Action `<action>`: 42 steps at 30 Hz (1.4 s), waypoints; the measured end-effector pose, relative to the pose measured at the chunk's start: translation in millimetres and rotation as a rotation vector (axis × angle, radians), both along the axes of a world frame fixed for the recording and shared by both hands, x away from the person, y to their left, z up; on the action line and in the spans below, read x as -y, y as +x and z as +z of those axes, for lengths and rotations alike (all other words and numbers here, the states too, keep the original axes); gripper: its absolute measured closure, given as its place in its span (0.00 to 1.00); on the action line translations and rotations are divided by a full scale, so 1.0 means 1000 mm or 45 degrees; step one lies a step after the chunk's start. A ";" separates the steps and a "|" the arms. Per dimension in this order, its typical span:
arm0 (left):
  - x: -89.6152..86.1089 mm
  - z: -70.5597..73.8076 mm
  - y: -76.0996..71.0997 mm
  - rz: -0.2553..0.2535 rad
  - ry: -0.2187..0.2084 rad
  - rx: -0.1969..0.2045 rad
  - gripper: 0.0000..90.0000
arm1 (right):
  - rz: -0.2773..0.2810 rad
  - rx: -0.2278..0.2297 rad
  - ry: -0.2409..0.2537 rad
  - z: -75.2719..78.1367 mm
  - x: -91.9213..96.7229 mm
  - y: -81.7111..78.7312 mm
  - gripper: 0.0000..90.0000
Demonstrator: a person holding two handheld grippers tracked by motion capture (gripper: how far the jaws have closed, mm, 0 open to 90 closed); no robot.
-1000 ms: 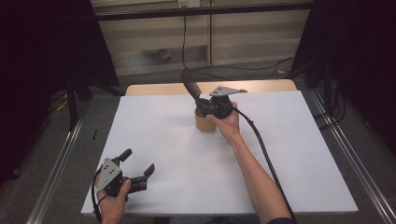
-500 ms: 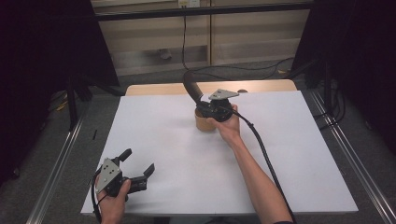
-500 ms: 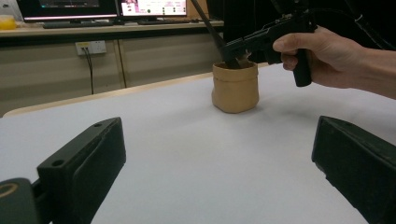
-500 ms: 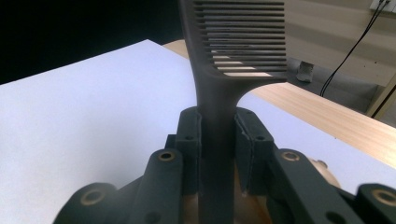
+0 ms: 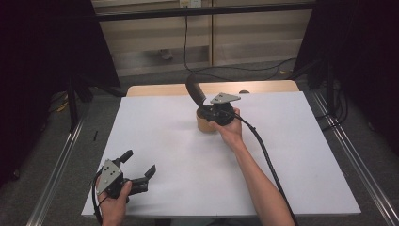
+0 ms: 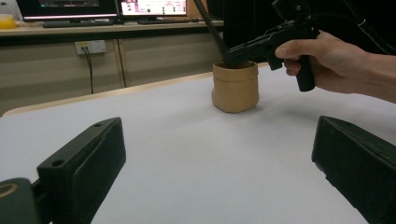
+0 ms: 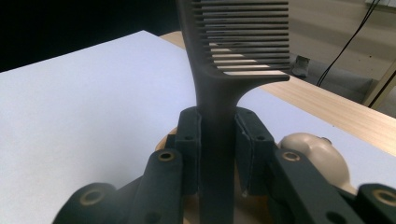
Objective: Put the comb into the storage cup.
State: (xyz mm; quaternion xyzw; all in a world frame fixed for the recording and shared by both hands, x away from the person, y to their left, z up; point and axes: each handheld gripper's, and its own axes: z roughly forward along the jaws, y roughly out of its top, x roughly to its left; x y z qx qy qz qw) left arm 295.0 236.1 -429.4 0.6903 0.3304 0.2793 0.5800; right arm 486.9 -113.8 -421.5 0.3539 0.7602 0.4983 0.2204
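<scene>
black comb stands upright over tan cup mid-table, handle clamped between right gripper jaws, teeth up. left gripper rests near front left of white table, jaws spread wide, holding nothing.

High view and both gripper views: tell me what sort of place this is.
Probably a lab or office set up for recording: a white-topped table flanked by metal rails, black curtains at the sides, and computer monitors on a bench behind.
</scene>
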 end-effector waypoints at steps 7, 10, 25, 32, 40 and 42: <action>-0.001 0.000 0.000 0.002 -0.002 0.005 0.03 | 0.030 -0.026 -0.014 -0.002 -0.005 0.002 0.79; -0.001 0.000 0.000 0.004 -0.002 0.003 0.03 | 0.019 -0.041 -0.020 -0.001 -0.006 0.004 0.80; -0.001 0.000 0.000 0.004 -0.004 0.005 0.03 | -0.001 -0.050 -0.031 0.001 -0.007 0.002 0.67; -0.001 0.000 0.000 0.004 -0.005 0.005 0.03 | 0.011 -0.017 -0.002 0.012 -0.007 -0.004 0.62; 0.000 0.000 0.001 0.010 -0.022 0.002 0.03 | -0.011 0.017 0.029 0.026 0.000 -0.010 0.52; 0.000 0.000 0.001 0.009 -0.021 0.002 0.03 | -0.014 0.018 0.051 0.028 0.003 -0.011 0.47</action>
